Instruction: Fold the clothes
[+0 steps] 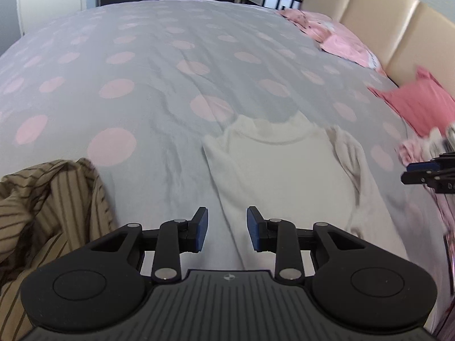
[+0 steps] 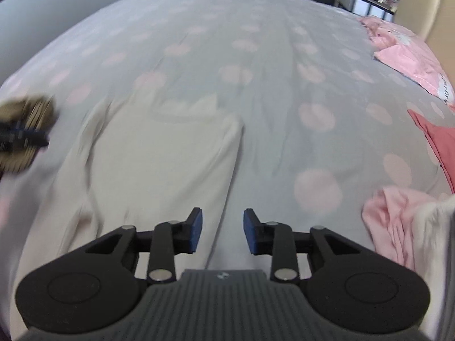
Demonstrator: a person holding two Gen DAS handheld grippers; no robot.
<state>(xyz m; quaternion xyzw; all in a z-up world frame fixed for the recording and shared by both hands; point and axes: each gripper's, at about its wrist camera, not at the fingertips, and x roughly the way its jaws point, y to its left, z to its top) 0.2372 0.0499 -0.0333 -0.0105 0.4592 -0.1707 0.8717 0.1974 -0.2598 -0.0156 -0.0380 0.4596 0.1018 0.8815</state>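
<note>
A cream long-sleeved top [image 1: 284,170] lies flat on the grey bedspread with pink dots [image 1: 159,65], collar away from me, both sleeves folded in. My left gripper [image 1: 227,228] is open and empty, just above the top's left lower edge. My right gripper [image 2: 223,231] is open and empty over the top's right edge [image 2: 159,164]. The right gripper shows at the right edge of the left wrist view [image 1: 426,172]. The left gripper shows blurred at the left edge of the right wrist view [image 2: 22,137].
A brown striped garment [image 1: 48,213] lies bunched at the near left. A crumpled pink garment [image 2: 398,221] lies at the near right. A red cloth [image 1: 418,105] and pink folded clothes [image 1: 341,39] lie by the beige headboard [image 1: 378,20].
</note>
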